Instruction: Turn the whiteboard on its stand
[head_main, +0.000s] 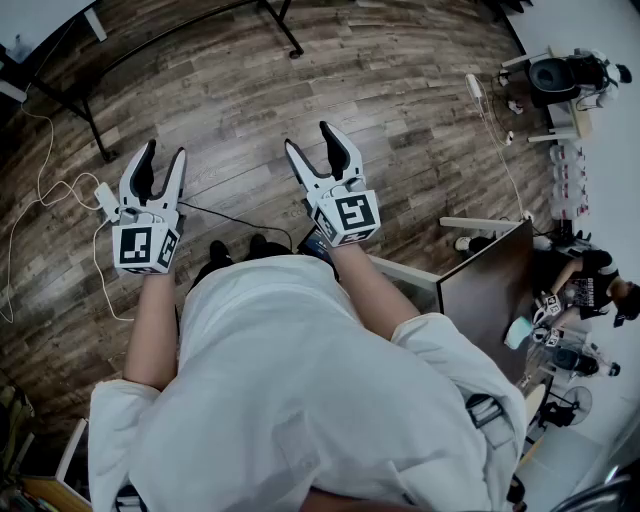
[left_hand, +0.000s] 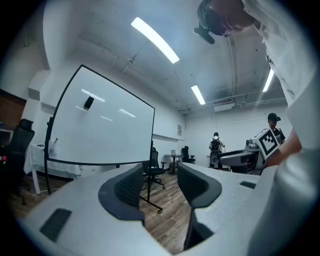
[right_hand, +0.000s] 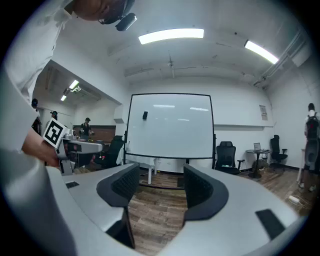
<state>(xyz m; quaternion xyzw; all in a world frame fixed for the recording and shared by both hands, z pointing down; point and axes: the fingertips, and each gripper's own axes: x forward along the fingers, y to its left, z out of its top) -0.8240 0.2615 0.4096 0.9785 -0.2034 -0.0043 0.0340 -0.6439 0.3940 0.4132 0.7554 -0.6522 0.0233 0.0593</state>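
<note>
The person holds both tools out level above the brown wooden plank floor (head_main: 250, 90). The white left gripper (head_main: 163, 155) has its dark padded jaws spread apart, with nothing between them. The white right gripper (head_main: 310, 140) is spread the same way, also empty. The large white whiteboard in a black frame (right_hand: 170, 125) stands on its stand, well ahead of both grippers, and neither touches it.

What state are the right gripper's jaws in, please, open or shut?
Open: the right gripper has its jaws apart, with only wooden floor between them.
</note>
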